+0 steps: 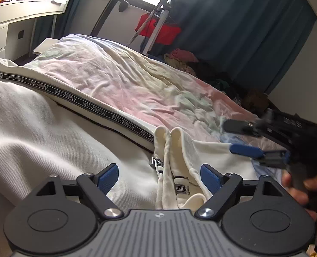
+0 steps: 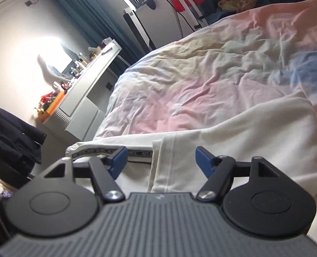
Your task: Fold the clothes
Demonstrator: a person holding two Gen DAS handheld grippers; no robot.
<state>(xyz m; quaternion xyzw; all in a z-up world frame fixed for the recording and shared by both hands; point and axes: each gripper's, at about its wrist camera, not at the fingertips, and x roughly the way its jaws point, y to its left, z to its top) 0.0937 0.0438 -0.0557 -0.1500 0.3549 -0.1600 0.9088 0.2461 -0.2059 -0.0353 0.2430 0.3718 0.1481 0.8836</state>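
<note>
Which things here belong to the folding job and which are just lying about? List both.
Job:
white trousers with the lettered stripe
left gripper, open over the cuffs
right gripper, open

Lying about:
clothes pile beyond the bed
red bag
desk with clutter
dark garment
curtains

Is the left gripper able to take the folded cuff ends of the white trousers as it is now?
Probably yes. The left gripper is open, and the cuff ends of the white trousers lie directly between its fingers; nothing covers them. The right gripper is off to the side.
</note>
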